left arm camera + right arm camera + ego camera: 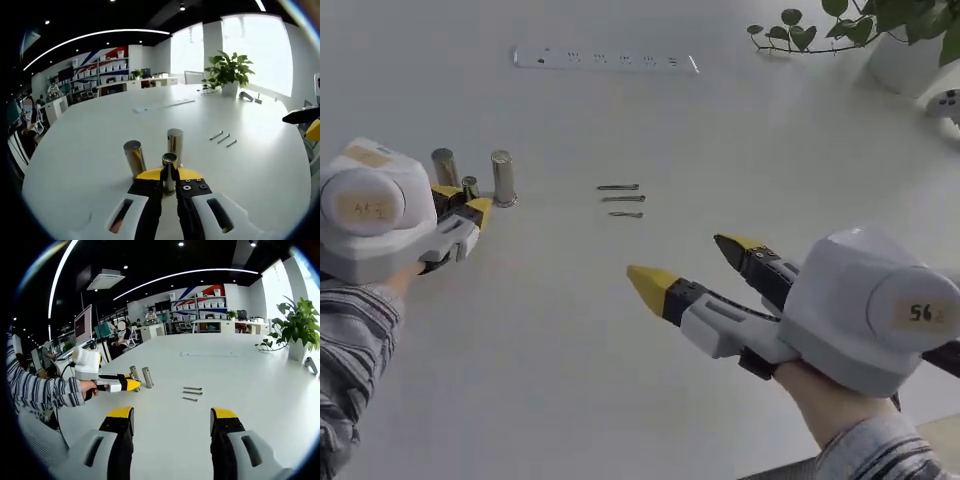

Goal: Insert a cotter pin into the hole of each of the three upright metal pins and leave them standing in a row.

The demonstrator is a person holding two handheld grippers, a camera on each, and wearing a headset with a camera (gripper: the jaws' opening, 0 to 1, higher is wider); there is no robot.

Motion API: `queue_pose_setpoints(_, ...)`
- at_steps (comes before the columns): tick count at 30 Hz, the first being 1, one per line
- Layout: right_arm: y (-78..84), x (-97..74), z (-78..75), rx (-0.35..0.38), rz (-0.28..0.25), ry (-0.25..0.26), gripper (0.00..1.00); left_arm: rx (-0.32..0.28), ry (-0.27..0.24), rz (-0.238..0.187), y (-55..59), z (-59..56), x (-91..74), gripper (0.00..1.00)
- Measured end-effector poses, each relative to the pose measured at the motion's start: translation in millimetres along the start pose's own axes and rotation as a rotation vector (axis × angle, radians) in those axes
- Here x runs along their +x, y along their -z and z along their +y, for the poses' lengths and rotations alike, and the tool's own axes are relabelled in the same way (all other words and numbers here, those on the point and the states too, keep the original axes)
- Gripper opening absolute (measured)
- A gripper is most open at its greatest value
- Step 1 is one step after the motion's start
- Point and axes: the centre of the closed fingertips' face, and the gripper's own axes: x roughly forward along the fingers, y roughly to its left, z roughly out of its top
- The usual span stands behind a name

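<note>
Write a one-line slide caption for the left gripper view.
Left gripper shut on one metal pin, two other pins upright behind, three cotter pins nearby.

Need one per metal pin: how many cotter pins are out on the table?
3, lying parallel on the table: far cotter pin, middle cotter pin, near cotter pin. None looks hidden.

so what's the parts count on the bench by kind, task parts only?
metal pins: 3 (two standing free, one clamped in the left tongs)
cotter pins: 3 (lying loose on the table, none inserted yet)
total: 6
</note>
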Motion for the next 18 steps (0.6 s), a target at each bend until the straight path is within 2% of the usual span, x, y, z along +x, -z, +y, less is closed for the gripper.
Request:
queue_pose_setpoints(7,1.6,1.2,-1.2,0.010,-0.002,0.015,0.58,0.013,0.039,0.012,1.0,-10.2,-2.0,0.05)
queue_pose_setpoints(12,6.2,1.4,1.0,0.016,0.008,0.012,0.57,0.039,0.075,0.011,0.4,-26.4,-5.6,0.05)
queue_pose_setpoints(18,7.0,1.7,0.2,0.017,0.012,0.014,0.57,0.035,0.107,0.015,-0.2,-45.9,-7.4,0.05)
